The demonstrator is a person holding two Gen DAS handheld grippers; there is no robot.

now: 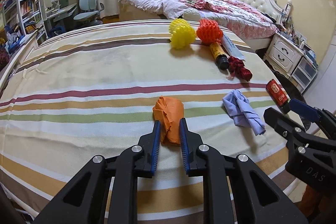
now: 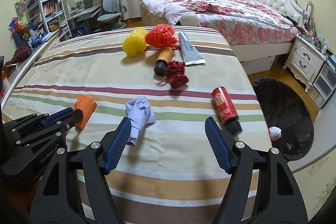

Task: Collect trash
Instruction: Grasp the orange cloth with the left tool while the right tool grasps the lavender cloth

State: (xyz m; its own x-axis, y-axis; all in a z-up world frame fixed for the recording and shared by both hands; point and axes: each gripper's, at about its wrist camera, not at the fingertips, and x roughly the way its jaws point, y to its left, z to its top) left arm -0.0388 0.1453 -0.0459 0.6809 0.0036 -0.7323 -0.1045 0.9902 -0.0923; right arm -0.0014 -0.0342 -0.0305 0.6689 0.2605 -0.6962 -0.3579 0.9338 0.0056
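while the left tongs (image 1: pixel 169 127) sit clamped around the near end of the orange paper wad (image 1: pixel 169 117), which lies on the striped cloth of the tabletop (image 1: pixel 84 68) toward its near edge, the step in hand looks like the first pick-up of that wad — gripped but not visibly lifted. just to its right lies the crumpled lilac cloth (image 2: pixel 140 111), its near end touching the inner face of the left finger of the right tongs (image 2: pixel 168 128), whose fingers stand wide apart and hold nothing. further back, toward the far edge, sit the yellow foam net (image 2: pixel 134 43) and the orange foam net (image 2: pixel 161 36), touching each other, then the amber bottle (image 2: pixel 163 59), the dark red ribbon bunch (image 2: pixel 176 74) and the grey tube (image 2: pixel 189 48). near the right edge lies the red can (image 2: pixel 224 107), black cap toward the camera. off that edge, on the floor, the black-lined bin (image 2: pixel 294 110) stands open with a white scrap (image 2: pixel 275 132) at its rim. the next move, by my judgement, calls for raising the wad clear and carrying it across to the bin — while the right tongs would need to shift left and close to take the lilac cloth.
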